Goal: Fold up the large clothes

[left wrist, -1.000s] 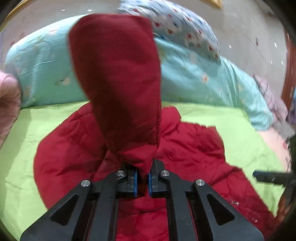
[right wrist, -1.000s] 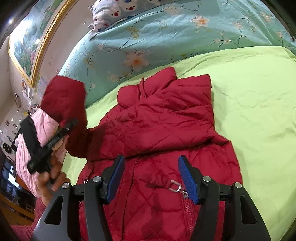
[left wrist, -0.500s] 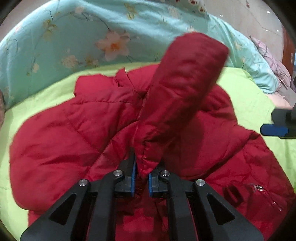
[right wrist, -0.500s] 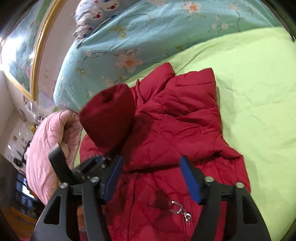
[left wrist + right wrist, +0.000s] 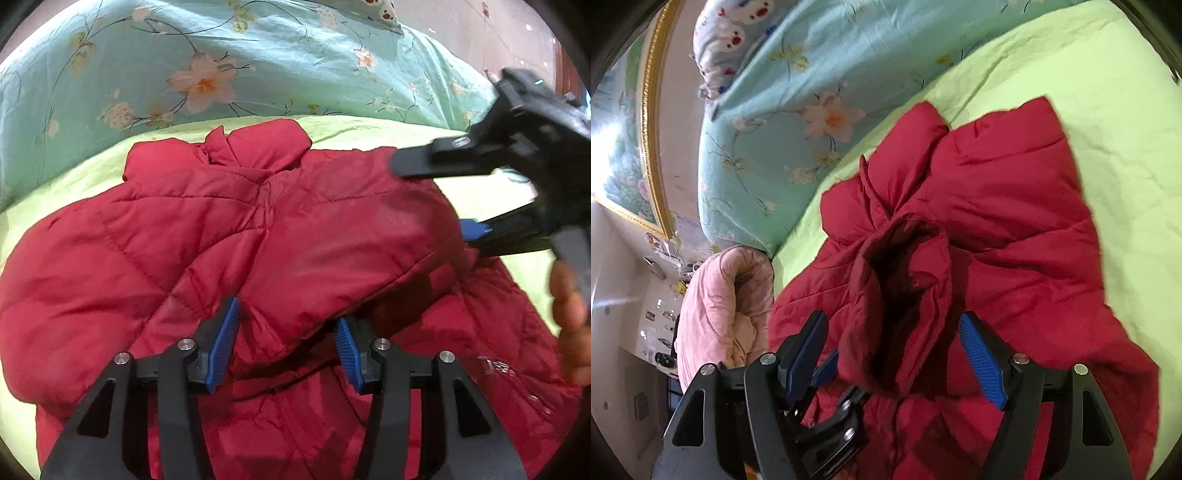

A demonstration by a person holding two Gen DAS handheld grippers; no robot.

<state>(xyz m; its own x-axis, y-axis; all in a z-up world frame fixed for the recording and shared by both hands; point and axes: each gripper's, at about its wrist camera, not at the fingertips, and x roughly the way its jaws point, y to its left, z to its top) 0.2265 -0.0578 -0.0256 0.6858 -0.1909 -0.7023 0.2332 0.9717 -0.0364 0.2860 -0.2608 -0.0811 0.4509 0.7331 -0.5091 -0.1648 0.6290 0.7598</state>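
A red quilted jacket [image 5: 155, 251] lies spread on a lime green bed sheet [image 5: 51, 184]; it also shows in the right wrist view [image 5: 1008, 206]. One sleeve [image 5: 332, 254] is folded across the jacket's front. My left gripper [image 5: 284, 347] is open, its blue pads on either side of the sleeve's near part. My right gripper [image 5: 894, 354] is open around the sleeve cuff [image 5: 905, 288], whose dark opening faces the camera. The right gripper also shows at the right of the left wrist view [image 5: 465, 199].
A teal floral quilt [image 5: 221, 62] is bunched along the far side of the bed. A pink padded blanket [image 5: 720, 306] lies at the left bed edge. A gold-framed picture [image 5: 646, 129] hangs on the wall.
The left gripper carried the sleeve down across the jacket and opened, letting it go. The right gripper moved in over the sleeve cuff.
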